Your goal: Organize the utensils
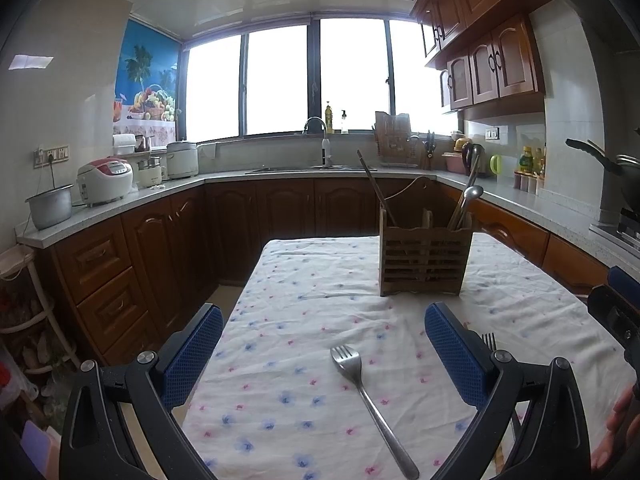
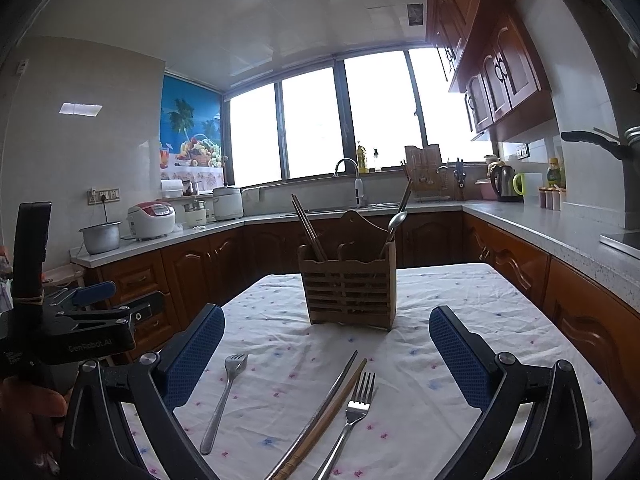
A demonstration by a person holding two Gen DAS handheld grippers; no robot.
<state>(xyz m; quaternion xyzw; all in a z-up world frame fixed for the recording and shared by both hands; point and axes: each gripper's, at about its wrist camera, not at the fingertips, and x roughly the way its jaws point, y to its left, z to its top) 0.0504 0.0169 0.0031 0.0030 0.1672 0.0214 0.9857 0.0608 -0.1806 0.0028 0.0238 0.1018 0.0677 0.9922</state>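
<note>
Steel forks: left fork (image 2: 224, 396) lower left, right fork (image 2: 352, 412) lower centre beside chopsticks (image 2: 324, 412), all flat on floral tablecloth (image 2: 440, 420). Left gripper (image 1: 324, 356) and right gripper (image 2: 326, 354) spread wide, holding nothing. Pickup step apparently; next, closing on a handle, then carrying to wooden utensil holder (image 2: 348, 288) mid-frame.

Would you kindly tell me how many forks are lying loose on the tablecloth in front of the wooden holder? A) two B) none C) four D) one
A: the right wrist view shows one fork left of the loose chopsticks and another fork to their right.
</note>
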